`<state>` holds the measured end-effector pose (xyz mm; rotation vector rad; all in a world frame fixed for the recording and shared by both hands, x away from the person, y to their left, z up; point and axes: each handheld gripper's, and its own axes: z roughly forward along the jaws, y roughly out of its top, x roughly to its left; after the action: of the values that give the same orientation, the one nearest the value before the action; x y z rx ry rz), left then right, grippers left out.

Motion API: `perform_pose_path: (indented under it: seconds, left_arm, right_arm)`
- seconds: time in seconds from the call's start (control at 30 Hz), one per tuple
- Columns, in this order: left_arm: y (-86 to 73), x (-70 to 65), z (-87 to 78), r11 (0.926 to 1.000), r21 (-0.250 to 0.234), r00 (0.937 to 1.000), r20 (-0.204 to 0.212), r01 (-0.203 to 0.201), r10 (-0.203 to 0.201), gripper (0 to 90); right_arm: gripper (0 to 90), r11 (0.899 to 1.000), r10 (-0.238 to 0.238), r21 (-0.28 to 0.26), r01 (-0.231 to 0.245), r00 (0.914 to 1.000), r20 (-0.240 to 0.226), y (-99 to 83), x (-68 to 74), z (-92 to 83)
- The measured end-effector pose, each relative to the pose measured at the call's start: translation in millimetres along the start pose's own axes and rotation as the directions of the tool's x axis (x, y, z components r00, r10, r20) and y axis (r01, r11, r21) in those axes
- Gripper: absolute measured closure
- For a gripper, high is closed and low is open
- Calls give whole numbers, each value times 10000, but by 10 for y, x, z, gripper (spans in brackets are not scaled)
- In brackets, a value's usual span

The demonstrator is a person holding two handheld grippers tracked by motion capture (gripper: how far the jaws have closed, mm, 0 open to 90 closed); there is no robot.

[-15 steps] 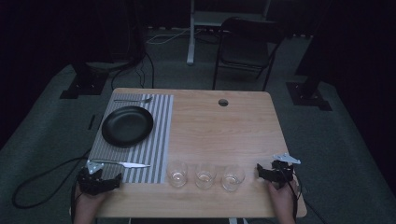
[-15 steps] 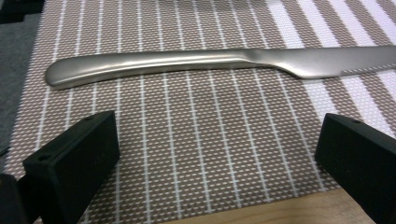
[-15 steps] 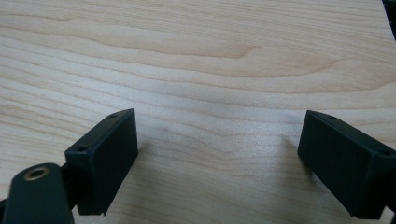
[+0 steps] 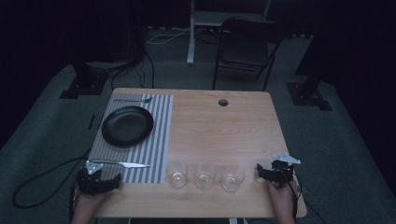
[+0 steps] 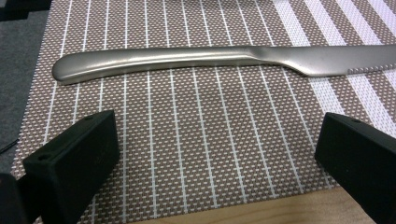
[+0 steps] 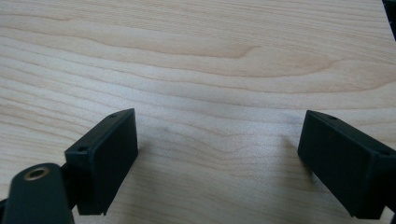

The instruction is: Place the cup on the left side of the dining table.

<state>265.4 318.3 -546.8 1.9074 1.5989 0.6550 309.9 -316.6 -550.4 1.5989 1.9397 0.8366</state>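
**Both claws wide, knife untouched**

We count one knife (image 4: pixel 125 164), one plate (image 4: pixel 127 126), one fork (image 4: pixel 133 100), one mat (image 4: pixel 159 140), three glasses (image 4: pixel 205 177); two claws. The knife lies on the mat at lower left of the high view, just beyond our left claw (image 4: pixel 99 181), whose jaws gape and hold nothing; our right claw (image 4: pixel 272 173), lower right, gapes too over bare table (image 4: pixel 224 130). The blade tip is cut off in the left gripper view; the fork is dim.

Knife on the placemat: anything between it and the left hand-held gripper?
Nothing visible. The left hand-held gripper is open, and between its jaws and the knife there is bare striped placemat. The knife lies flat, crosswise ahead of the jaws, not touching them.
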Motion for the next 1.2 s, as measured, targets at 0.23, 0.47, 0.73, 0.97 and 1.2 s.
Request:
perform_pose_path:
  seconds: [0.23,0.47,0.73,0.97,1.2]
  left_arm:
    - [16,11,1,9999,116,9999,67,-87,86,3]
    - [18,27,-6,9996,170,9995,229,-239,235,4]
    - [60,-54,-75,9994,44,9978,561,-352,349,4]
    - [97,-123,-119,9983,-119,9939,939,-566,575,4]
    - [127,-186,-171,9971,-253,9885,1316,-717,744,4]
  right_arm:
    - [116,10000,1,-1,-1,10000,1,0,0,0]
    - [116,10000,3,0,-3,10000,1,0,1,0]
    - [116,10000,1,-2,-1,10000,1,0,0,0]
    - [116,10000,3,-1,-3,10000,0,0,0,0]
    - [116,10000,3,-2,-3,10000,1,0,0,0]
